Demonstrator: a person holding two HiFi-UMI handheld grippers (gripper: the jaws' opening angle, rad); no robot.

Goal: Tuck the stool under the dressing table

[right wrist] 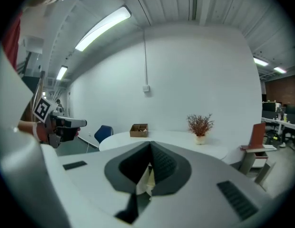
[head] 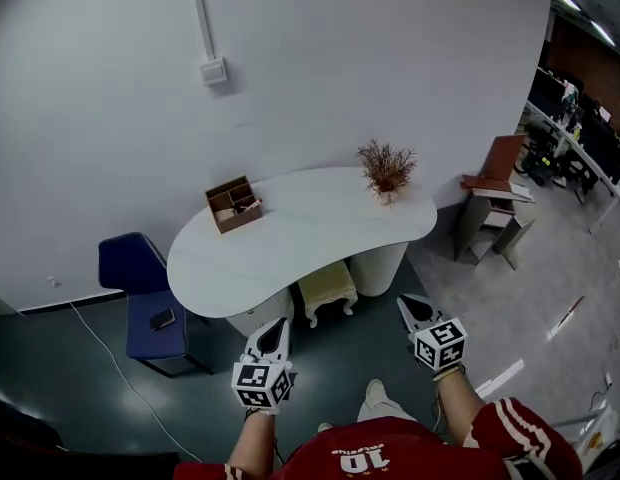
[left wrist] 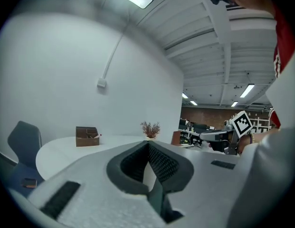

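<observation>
Head view: the stool (head: 327,286) stands on the floor under the near edge of the dressing table (head: 290,253), between the table's two pale pedestals, with the near part of its cream seat showing past the top; the task looks close to done, if not done. The left gripper (head: 276,325) and the right gripper (head: 409,304) are held in front of the person, both pointing toward the table and both well apart from the stool; their jaws are together and carry nothing. If a last shove is judged necessary, closed tips on a padded seat could skid off it; an off-centre push could swing the stool into a pedestal and jolt the table, which would endanger the dried plant (head: 387,170) and the wooden box (head: 233,204) on top.

Left gripper view: the jaws meet at their tips with nothing between them; the table top, the box and the plant lie beyond, and the right gripper shows at the right; the stool is not in sight here, so aiming from this height would be blind.

Right gripper view: the jaws are likewise pressed together and empty; a pale sliver shows through the gap behind the tips, and what it is cannot be told; the blue chair (right wrist: 103,132) stands beside the table's far end, clear of the stool's path, so the pedestals seem the likelier snag.
</observation>
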